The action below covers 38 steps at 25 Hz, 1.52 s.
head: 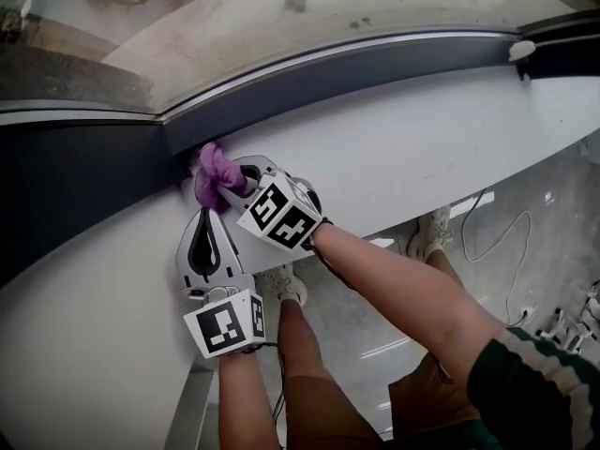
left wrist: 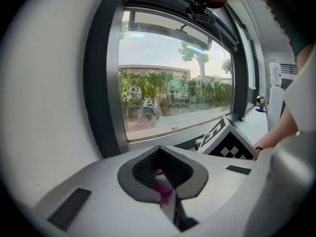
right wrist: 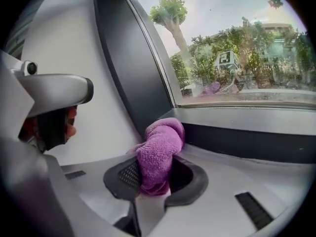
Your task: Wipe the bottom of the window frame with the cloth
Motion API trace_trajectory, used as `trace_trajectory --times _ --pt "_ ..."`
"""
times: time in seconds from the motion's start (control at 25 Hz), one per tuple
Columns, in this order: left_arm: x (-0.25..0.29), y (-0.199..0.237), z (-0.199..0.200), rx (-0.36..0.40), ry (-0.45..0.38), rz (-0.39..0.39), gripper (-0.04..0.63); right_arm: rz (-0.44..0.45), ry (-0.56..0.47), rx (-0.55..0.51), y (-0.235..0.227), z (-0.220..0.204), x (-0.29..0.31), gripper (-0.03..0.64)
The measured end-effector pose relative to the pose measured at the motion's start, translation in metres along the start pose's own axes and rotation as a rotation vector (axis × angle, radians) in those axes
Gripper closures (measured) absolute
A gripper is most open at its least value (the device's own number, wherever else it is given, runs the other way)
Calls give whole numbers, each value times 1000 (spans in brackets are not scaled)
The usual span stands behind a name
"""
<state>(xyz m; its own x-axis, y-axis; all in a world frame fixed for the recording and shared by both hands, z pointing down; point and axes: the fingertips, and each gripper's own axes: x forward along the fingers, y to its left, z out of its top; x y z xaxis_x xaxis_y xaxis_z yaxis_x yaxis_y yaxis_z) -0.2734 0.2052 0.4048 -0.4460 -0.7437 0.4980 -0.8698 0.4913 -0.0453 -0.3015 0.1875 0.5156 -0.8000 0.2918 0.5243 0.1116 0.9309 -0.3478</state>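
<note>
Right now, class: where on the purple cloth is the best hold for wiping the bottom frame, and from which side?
Grip the purple cloth by its gathered tail, from the room side, as the right gripper does: jaws shut on the narrow part leave the bunched end sticking out toward the bottom frame for wiping.

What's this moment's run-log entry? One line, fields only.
right gripper: shut on cloth | cloth: purple, bunched against window frame bottom corner | left gripper: shut, over sill

Cloth [head: 214,178] sits in the right tool [head: 234,184], against the window frame [head: 309,87] bottom corner. Left tool [head: 208,217] lies just beside it, over the sill [head: 422,148].
</note>
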Motion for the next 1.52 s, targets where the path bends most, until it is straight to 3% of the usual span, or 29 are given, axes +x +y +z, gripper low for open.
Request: trace_trajectory --times 1.52 --pt "82 -211 52 63 1 -211 588 -210 27 35 -166 -51 -192 514"
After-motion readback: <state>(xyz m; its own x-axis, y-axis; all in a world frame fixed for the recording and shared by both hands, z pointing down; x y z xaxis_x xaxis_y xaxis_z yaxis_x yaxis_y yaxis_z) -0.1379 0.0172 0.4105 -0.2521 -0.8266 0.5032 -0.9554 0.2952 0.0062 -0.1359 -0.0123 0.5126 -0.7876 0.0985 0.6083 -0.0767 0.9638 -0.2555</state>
